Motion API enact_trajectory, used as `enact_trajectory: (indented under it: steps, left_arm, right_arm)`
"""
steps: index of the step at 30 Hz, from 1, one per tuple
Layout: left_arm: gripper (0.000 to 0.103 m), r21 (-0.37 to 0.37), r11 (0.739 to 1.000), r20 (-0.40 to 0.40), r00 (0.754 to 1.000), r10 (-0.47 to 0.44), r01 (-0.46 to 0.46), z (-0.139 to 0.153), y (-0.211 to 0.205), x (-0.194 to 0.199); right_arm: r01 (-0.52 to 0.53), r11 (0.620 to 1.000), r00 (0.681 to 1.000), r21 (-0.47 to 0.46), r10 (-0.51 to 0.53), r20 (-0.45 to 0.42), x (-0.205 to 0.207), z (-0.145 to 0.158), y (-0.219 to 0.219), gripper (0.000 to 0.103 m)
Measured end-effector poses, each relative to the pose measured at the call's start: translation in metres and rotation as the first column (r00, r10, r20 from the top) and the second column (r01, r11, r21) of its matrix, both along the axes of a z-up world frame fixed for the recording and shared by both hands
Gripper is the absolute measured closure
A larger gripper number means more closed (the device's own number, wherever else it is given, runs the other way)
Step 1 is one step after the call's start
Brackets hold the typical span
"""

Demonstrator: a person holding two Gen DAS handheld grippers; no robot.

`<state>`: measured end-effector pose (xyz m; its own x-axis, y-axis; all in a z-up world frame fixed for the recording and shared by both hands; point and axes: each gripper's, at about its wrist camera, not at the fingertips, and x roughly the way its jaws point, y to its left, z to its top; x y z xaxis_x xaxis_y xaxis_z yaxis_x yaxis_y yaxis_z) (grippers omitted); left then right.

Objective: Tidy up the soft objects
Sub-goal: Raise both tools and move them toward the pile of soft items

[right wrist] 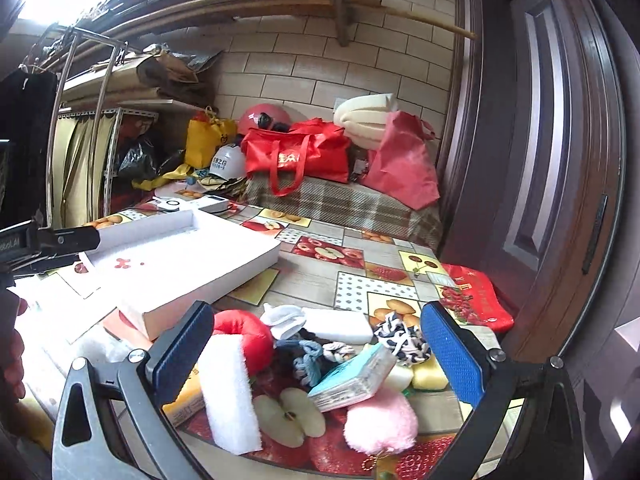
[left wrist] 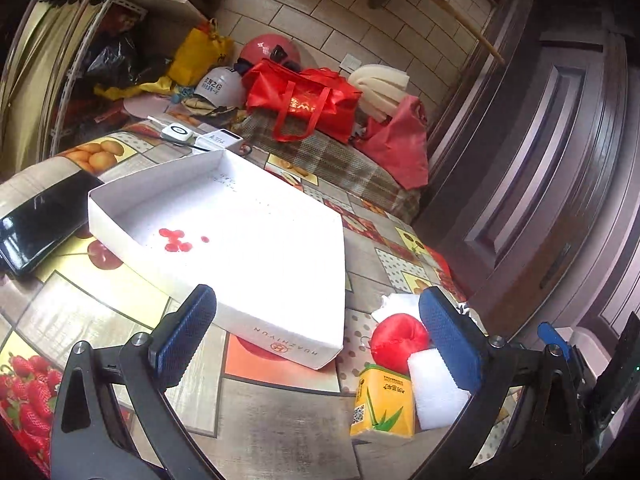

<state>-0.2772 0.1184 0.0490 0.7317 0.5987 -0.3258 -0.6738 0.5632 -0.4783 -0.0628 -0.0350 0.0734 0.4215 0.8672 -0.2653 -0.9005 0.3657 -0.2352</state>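
the right gripper (right wrist: 316, 354) hangs over the pile with its jaws spread wide and nothing between them, blue textured pads (right wrist: 452, 352) either side. nearest lies a fluffy pink plush (right wrist: 380, 422), rounded and furry, beside a white foam block (right wrist: 230, 392) that stands tilted, porous and rectangular. a teal packet (right wrist: 354, 376) leans across the middle. behind sit a shiny red satin cushion (right wrist: 244, 334), braided rope knots (right wrist: 402, 338) in navy and white, a flat white sponge (right wrist: 340, 324) and a yellow sponge (right wrist: 430, 376). all rest on the glossy fruit-print tablecloth (right wrist: 360, 280). the left gripper (left wrist: 316, 330) is likewise wide open and empty, above the near wall of the shallow white cardboard box (left wrist: 256, 322), which holds only red spots printed on its floor. a yellow tissue pack (left wrist: 380, 406) lies just right of the box. farther back, red bags (right wrist: 298, 156) sit on a plaid cloth
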Motion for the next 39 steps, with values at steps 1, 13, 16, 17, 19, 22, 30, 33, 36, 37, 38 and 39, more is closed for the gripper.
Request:
enact_trajectory:
  steps: [1,13,16,17,19,22,30,33,36,37,38,39]
  left_arm:
    - [0.001,0.058,0.998,-0.05,0.999,-0.003,0.006,0.008,-0.005,0.008]
    - [0.0,0.548,0.715,-0.618,0.786,-0.003,0.434,0.021,-0.113,0.129]
    - [0.0,0.514,0.789,-0.571,0.821,0.021,0.337,0.017,-0.095,0.112]
    - [0.0,0.495,0.825,-0.522,0.852,0.034,0.271,0.022,-0.085,0.1]
    - [0.0,0.42,0.9,-0.39,0.919,0.064,0.115,0.031,-0.064,0.069]
    - [0.0,0.315,0.945,-0.235,0.958,0.164,-0.084,0.035,-0.037,0.026]
    - [0.0,0.279,0.96,-0.357,0.928,0.105,-0.001,0.022,-0.031,0.051]
    - [0.0,0.352,0.926,-0.468,0.882,0.05,0.134,0.026,-0.052,0.089]
    - [0.0,0.354,0.899,-0.545,0.838,-0.025,0.257,0.024,-0.066,0.119]
    - [0.0,0.343,0.895,-0.566,0.823,-0.046,0.286,0.02,-0.068,0.126]
    - [0.0,0.326,0.893,-0.589,0.806,-0.065,0.31,0.016,-0.069,0.133]
    - [0.0,0.307,0.893,-0.611,0.788,-0.08,0.329,0.01,-0.068,0.138]
  right_arm:
    - [0.006,1.0,1.0,0.026,-0.006,-0.026,0.004,-0.002,-0.005,0.0]
    - [0.542,0.698,0.795,0.469,-0.245,-0.555,0.105,0.018,-0.158,0.0]
    - [0.469,0.786,0.828,0.403,-0.233,-0.51,0.1,0.016,-0.134,0.0]
    - [0.418,0.827,0.854,0.376,-0.217,-0.473,0.093,0.019,-0.121,0.0]
    - [0.29,0.895,0.917,0.339,-0.159,-0.366,0.071,0.03,-0.09,0.0]
    - [0.12,0.957,0.976,0.265,-0.064,-0.209,0.029,0.04,-0.051,0.0]
    - [0.045,0.982,0.991,0.184,-0.02,-0.133,0.006,0.018,-0.039,0.0]
    - [0.195,0.951,0.957,0.238,-0.131,-0.26,0.046,0.024,-0.068,0.0]
    - [0.319,0.904,0.903,0.283,-0.2,-0.379,0.079,0.025,-0.1,0.0]
    - [0.351,0.891,0.888,0.289,-0.218,-0.406,0.085,0.023,-0.108,0.0]
    - [0.373,0.882,0.874,0.286,-0.231,-0.426,0.09,0.019,-0.115,0.0]
    - [0.386,0.882,0.864,0.272,-0.241,-0.442,0.095,0.014,-0.118,0.0]
